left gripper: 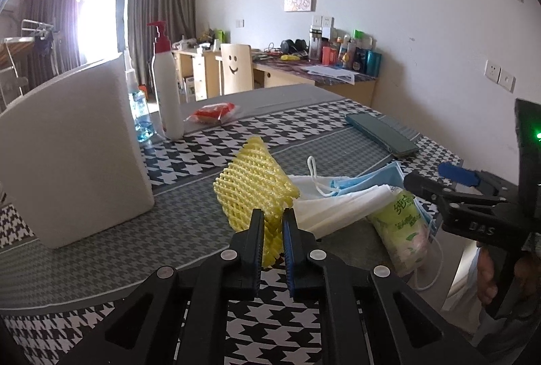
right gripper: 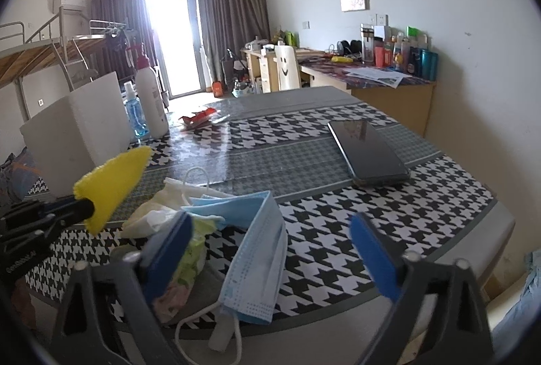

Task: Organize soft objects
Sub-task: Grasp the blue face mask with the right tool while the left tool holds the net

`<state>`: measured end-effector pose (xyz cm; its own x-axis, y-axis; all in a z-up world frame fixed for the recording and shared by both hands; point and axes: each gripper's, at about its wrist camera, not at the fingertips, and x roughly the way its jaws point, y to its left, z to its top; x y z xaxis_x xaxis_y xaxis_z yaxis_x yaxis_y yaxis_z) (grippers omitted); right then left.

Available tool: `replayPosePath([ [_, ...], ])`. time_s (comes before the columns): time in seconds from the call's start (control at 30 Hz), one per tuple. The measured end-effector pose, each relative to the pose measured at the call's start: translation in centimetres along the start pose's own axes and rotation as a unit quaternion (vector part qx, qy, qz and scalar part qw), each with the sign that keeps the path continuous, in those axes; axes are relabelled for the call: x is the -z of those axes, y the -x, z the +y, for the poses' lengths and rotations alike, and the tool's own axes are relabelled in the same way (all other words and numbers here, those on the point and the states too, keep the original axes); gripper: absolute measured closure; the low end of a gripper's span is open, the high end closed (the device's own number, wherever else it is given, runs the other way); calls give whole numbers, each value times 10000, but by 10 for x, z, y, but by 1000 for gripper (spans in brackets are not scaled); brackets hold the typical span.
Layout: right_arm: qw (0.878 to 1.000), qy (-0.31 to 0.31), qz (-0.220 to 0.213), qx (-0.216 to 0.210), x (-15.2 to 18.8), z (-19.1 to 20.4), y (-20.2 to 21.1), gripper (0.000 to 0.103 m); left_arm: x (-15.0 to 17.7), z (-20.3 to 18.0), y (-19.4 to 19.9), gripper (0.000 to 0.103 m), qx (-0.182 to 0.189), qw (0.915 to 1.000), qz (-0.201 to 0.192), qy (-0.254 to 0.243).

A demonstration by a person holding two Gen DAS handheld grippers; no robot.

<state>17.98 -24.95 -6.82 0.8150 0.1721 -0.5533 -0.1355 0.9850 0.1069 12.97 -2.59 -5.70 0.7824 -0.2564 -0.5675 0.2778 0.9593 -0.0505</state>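
A yellow foam fruit net (left gripper: 250,182) is lifted a little off the houndstooth tablecloth, and my left gripper (left gripper: 273,216) is shut on its near edge. The right wrist view shows the same net (right gripper: 111,182) held up at the left. Beside it lies a pile: a blue face mask (right gripper: 260,263), a white mask with ear loops (left gripper: 338,206) and a green tissue packet (left gripper: 402,229). My right gripper (right gripper: 270,223) stands open over the pile. The blue mask lies between its blue pads (right gripper: 372,253), which do not press on it.
A white foam block (left gripper: 77,162) stands at the left. Behind it are a white pump bottle (left gripper: 167,88) and a blue spray bottle (left gripper: 140,118). A red snack packet (left gripper: 213,113) lies farther back. A dark phone (right gripper: 365,152) rests at the right near the table edge.
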Motion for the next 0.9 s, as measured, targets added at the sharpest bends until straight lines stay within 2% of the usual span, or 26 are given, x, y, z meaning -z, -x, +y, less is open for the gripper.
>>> replayPosePath([
  [0.1, 10000, -18, 82, 0, 0, -2, -4, 24, 0, 0, 1, 91, -26, 10000, -12, -11],
  [0.43, 9988, 59, 489, 52, 6, -1, -23, 42, 3, -1, 4, 91, -109, 9999, -28, -43],
  [0.53, 9981, 71, 608, 100, 7, 0, -29, 53, 4, 2, 6, 91, -121, 9999, -40, -9],
  [0.6, 9976, 87, 679, 127, 8, 1, -31, 68, 5, 4, 7, 91, -131, 9999, -51, 2],
  [0.7, 9972, 50, 729, 189, 8, 0, -31, 83, 5, 4, 7, 91, -139, 9999, -50, -4],
  [0.8, 9969, 23, 754, 229, 7, -1, -32, 92, 4, 6, 7, 91, -128, 9999, -71, -3],
  [0.9, 9965, 43, 792, 271, 7, -1, -34, 93, 4, 8, 7, 91, -119, 9999, -87, 19],
])
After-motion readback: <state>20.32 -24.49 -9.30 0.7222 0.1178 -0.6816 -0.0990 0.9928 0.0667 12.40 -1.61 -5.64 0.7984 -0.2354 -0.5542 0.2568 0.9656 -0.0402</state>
